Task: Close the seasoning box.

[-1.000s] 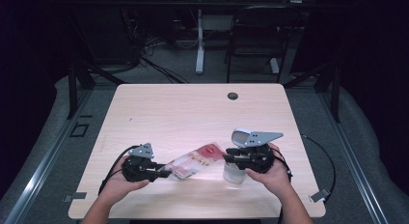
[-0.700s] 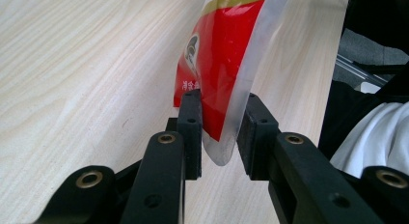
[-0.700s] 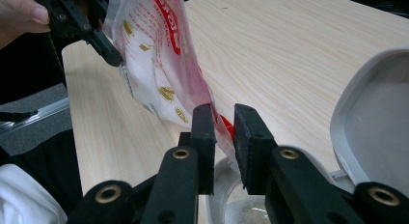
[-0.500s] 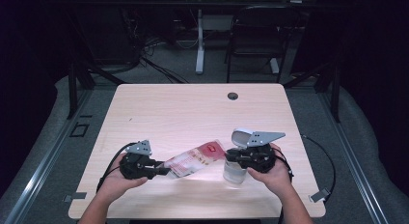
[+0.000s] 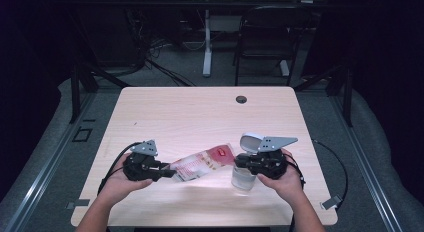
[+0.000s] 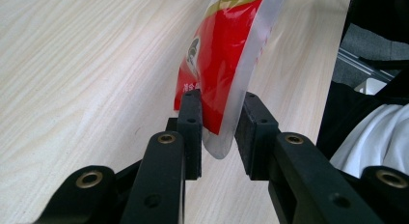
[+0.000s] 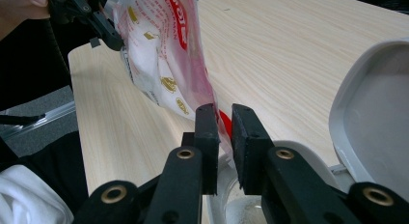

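From above, a person's left gripper (image 5: 167,173) and right gripper (image 5: 239,162) stretch a red-and-white pouch (image 5: 202,162) over the table (image 5: 200,112), above a clear lidded container (image 5: 244,178). Along the left gripper (image 6: 219,130), the jaws stand part-closed around the pouch's (image 6: 226,45) bottom corner, one pad touching and the other seemingly a sliver off. Along the right gripper (image 7: 223,130), the jaws have just been closing, pinching the pouch's (image 7: 164,50) top edge. Tearing cleanly likely needs a firm, steady hold directly over the container (image 7: 308,156).

surface: light wood table (image 5: 200,117) | on it: clear container (image 5: 243,178) near front-right edge | grommet hole (image 5: 241,99) at far edge
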Tool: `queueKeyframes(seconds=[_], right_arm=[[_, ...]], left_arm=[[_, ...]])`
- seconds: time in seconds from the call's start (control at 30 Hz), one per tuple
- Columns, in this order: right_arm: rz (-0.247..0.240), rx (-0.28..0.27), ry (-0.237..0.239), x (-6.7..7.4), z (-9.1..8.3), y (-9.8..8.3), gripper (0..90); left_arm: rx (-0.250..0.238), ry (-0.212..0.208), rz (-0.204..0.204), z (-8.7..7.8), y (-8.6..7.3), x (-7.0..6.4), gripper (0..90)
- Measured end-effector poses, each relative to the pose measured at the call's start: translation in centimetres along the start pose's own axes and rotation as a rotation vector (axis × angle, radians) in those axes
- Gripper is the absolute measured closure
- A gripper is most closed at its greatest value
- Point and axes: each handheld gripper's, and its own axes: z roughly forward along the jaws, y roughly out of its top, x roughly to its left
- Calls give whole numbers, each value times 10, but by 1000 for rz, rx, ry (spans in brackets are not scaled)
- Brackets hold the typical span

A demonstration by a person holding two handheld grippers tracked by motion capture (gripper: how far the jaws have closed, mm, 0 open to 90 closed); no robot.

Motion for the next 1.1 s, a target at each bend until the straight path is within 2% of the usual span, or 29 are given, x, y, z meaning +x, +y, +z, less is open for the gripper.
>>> queueKeyframes(seconds=[1.1], right_arm=[[21, -14, 5, -1, -4, -6, 821]], left_arm=[[8, 36, 48, -19, 26, -10, 747]])
